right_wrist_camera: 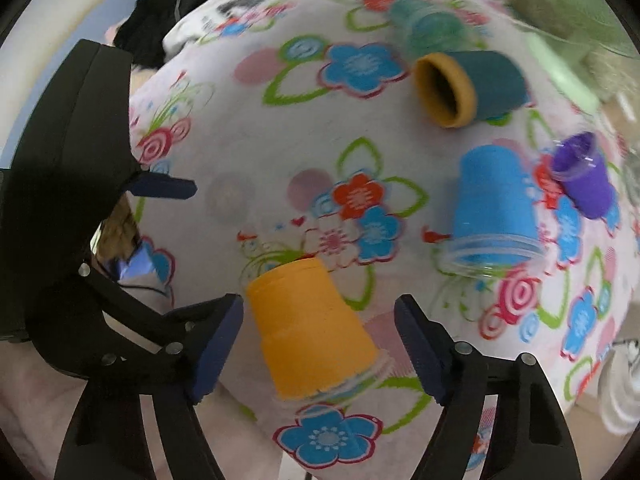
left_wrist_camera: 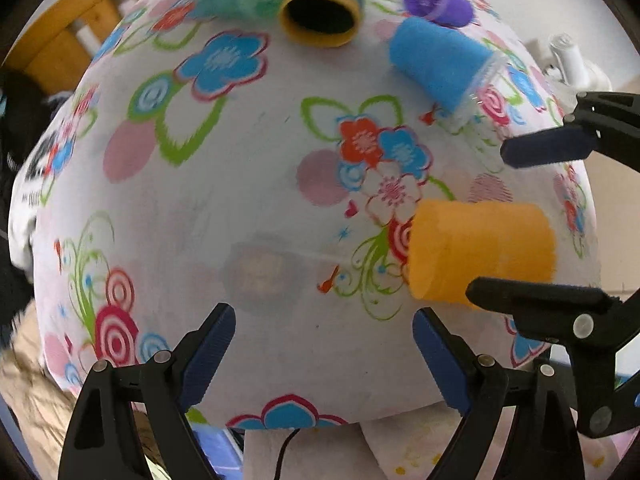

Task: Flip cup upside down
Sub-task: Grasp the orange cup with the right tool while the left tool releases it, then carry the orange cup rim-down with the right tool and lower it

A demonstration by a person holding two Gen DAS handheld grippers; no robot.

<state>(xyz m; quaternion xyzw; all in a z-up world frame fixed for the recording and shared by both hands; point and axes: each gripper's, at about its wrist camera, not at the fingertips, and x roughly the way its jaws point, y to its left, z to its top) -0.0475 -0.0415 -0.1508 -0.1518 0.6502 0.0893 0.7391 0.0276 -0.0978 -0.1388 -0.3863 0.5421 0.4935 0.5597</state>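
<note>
An orange cup point(right_wrist_camera: 312, 328) lies on its side on the flowered tablecloth point(right_wrist_camera: 260, 136), its closed bottom pointing away from me and its clear rim toward the table's near edge. My right gripper point(right_wrist_camera: 320, 344) is open, with a finger on either side of the cup and small gaps to it. The same cup point(left_wrist_camera: 480, 252) shows at the right of the left wrist view, between the right gripper's fingers point(left_wrist_camera: 536, 148). My left gripper point(left_wrist_camera: 324, 356) is open and empty over the near part of the cloth point(left_wrist_camera: 240, 200). It also enters the right wrist view at the left point(right_wrist_camera: 160, 186).
Other cups lie on their sides farther back: a blue one point(right_wrist_camera: 496, 212), a purple one point(right_wrist_camera: 584, 176), a dark teal one with a yellow rim point(right_wrist_camera: 464, 88) and a green one point(right_wrist_camera: 428, 28). A wooden chair point(left_wrist_camera: 72, 40) stands beyond the table's left side.
</note>
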